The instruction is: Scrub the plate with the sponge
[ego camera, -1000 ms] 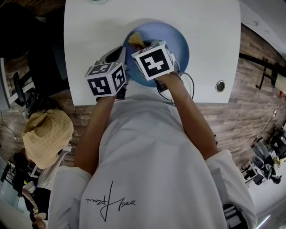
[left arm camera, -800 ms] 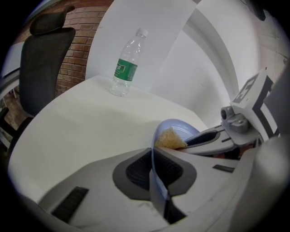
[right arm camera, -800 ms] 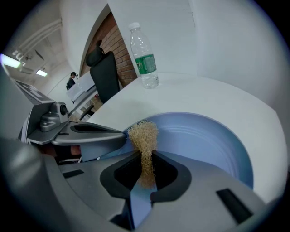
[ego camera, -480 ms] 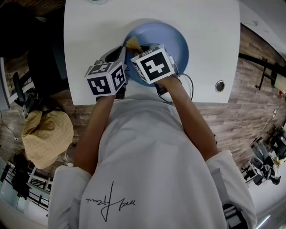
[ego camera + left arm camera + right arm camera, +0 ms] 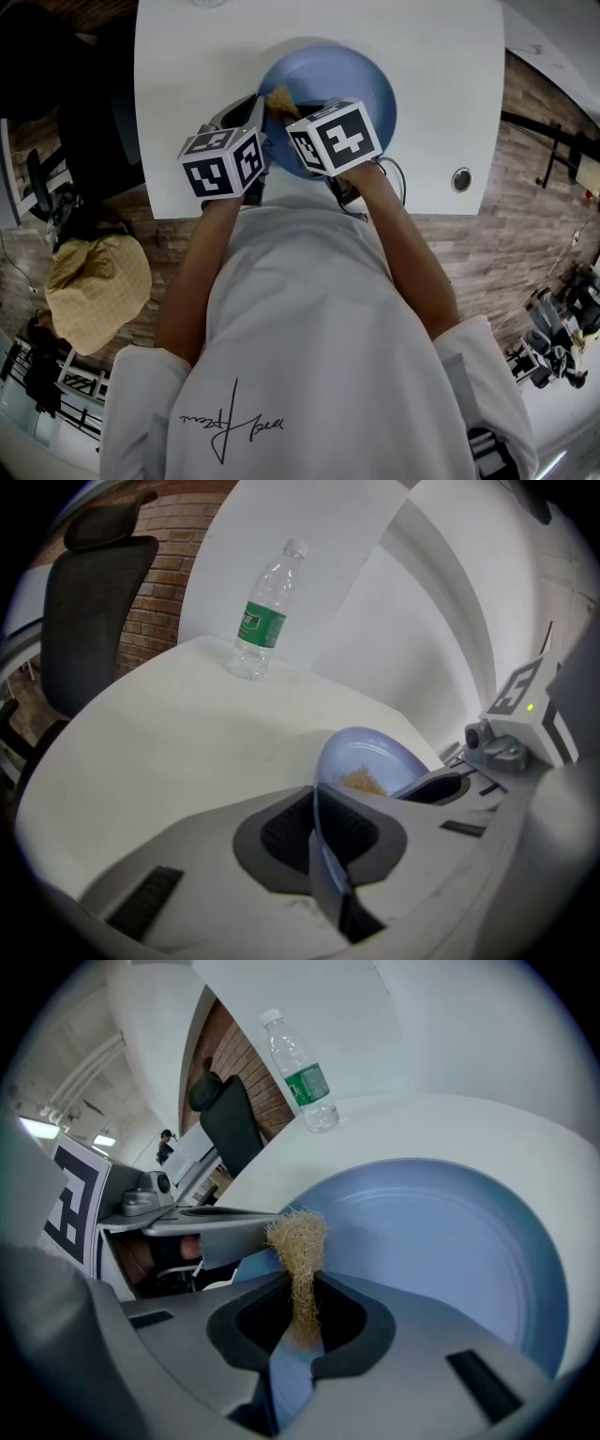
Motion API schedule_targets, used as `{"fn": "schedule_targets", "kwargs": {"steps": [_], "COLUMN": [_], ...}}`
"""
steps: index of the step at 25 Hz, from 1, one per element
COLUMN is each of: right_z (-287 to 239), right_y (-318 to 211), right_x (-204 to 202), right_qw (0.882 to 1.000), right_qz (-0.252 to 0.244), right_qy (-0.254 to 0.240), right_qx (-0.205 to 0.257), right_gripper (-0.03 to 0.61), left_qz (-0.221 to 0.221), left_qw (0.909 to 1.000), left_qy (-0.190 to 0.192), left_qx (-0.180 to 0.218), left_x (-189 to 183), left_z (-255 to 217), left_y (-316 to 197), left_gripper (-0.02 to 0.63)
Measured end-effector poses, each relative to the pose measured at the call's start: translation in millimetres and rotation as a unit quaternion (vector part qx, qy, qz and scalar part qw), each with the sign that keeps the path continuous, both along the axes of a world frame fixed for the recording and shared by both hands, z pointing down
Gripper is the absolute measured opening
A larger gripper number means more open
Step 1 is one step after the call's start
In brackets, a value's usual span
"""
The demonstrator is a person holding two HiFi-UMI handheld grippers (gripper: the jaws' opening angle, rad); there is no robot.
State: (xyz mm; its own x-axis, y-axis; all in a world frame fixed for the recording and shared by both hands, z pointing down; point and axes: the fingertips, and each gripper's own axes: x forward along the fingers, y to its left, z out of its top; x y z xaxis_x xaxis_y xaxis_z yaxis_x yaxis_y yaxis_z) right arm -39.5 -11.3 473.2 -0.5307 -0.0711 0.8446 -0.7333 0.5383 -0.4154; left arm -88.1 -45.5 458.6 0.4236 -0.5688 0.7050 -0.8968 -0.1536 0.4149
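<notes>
A blue plate (image 5: 349,80) sits on the white table (image 5: 187,56), tilted up at its left rim. My left gripper (image 5: 257,111) is shut on that rim, and the left gripper view shows the plate's edge (image 5: 319,799) pinched between the pads. My right gripper (image 5: 284,103) is shut on a tan fibrous sponge (image 5: 279,96). In the right gripper view the sponge (image 5: 298,1246) sticks up out of the right gripper (image 5: 300,1312) and rests against the plate (image 5: 450,1232) near its left rim. The sponge (image 5: 362,782) also shows on the plate (image 5: 375,754) in the left gripper view (image 5: 317,810).
A clear water bottle (image 5: 264,611) with a green label stands at the table's far side, also visible as the bottle (image 5: 302,1071). A black chair (image 5: 89,602) is beyond the table's left edge. A round grommet (image 5: 461,180) sits near the front right edge. A person in a tan cap (image 5: 98,286) stands at lower left.
My right gripper has drawn the sponge a little nearer across the plate, toward the left rim. The left gripper has kept its hold on the rim and stayed put.
</notes>
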Motion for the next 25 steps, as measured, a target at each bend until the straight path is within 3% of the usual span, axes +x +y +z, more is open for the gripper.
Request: {"fn": "schedule_targets", "kwargs": {"steps": [9,20,25], "right_z": [2,3,3], "right_y": [16,36,41], "right_x": [-1,-4,-8], "right_qw": [0.998,0.996,0.997], "right_qz": [0.001,-0.019,-0.039], "right_qy": [-0.023,-0.031,-0.012], "right_qx": [-0.053,-0.084,-0.067], "right_gripper": [0.043,0.043,0.043], "left_qz": [-0.003,-0.006,-0.006], "left_qw": [1.0,1.0,1.0], "left_qy": [-0.002,0.002,0.001], "left_qx": [-0.001,-0.001,-0.001], "left_x": [0,0,-1], "left_z": [1,3,3], "left_y": [1,1,0], "left_gripper": [0.012,0.012,0.013]}}
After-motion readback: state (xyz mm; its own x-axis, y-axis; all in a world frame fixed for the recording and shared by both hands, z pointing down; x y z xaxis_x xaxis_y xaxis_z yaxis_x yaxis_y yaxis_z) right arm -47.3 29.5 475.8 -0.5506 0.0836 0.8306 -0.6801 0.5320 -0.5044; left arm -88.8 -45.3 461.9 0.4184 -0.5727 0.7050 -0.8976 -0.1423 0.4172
